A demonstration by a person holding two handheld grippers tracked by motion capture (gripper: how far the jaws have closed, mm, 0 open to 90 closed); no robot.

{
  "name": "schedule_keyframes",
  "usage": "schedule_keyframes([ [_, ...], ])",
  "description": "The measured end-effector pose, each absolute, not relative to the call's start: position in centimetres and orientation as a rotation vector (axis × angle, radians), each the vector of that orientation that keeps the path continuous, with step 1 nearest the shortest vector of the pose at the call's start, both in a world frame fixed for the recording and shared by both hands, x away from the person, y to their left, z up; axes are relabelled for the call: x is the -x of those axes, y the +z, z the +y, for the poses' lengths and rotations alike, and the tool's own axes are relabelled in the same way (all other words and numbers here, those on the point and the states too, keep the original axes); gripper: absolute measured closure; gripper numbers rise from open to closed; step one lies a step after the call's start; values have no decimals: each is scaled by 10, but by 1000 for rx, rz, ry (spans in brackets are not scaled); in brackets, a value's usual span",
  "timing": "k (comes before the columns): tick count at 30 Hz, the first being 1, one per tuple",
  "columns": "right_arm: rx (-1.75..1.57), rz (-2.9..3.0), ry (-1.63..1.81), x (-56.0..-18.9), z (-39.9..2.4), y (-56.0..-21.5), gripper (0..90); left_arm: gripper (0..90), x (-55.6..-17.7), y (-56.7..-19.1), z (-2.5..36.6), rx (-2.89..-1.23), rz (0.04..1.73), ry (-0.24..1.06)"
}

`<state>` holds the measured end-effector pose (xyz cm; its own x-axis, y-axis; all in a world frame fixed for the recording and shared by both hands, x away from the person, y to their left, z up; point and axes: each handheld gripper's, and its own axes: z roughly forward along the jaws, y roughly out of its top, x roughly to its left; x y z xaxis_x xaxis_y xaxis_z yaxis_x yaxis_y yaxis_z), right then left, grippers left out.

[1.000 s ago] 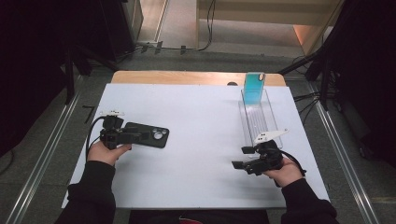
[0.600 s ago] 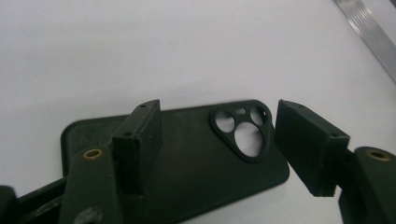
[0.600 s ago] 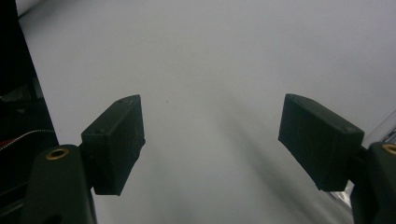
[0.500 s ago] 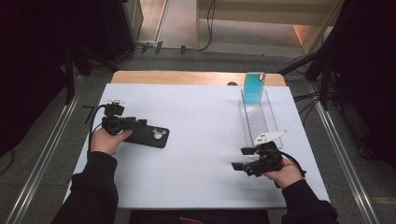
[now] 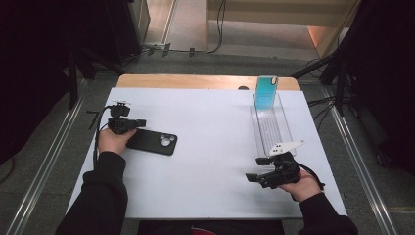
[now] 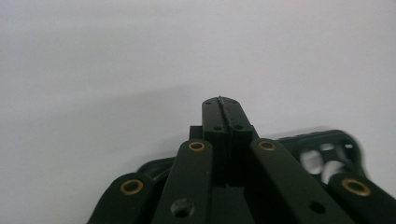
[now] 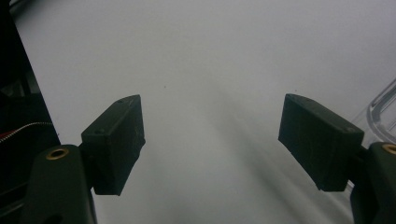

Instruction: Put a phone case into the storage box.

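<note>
Left tool pressed together, jaws just closed with nothing between them, tips over the left end of the black phone. Phone flat on the white counter, left side, camera end pointing right; seen under the tool in the left gripper view. Right tool spread wide, empty, low over the near right counter, pointing left. Clear tray just beyond it, with a teal phone upright at its far end.
</note>
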<state>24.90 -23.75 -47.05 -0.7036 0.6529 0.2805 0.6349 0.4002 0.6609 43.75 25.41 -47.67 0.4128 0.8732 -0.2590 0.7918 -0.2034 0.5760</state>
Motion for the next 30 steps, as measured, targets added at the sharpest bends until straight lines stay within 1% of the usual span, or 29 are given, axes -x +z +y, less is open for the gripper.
schedule_keyframes([
  [5, -1200, 2611, 1209, -247, -238, -470, 206, 900, -439, -485, 255, -2063, 1428, 195],
  [9, -1187, 2620, 1206, -248, -237, -471, 207, 900, -438, -484, 255, -2078, 1428, 194],
  [19, -1180, 2620, 1201, -249, -235, -470, 206, 900, -426, -482, 260, -2099, 1436, 140],
  [30, -1163, 2625, 1213, -253, -230, -469, 206, 899, -404, -480, 258, -2153, 1401, 98],
])
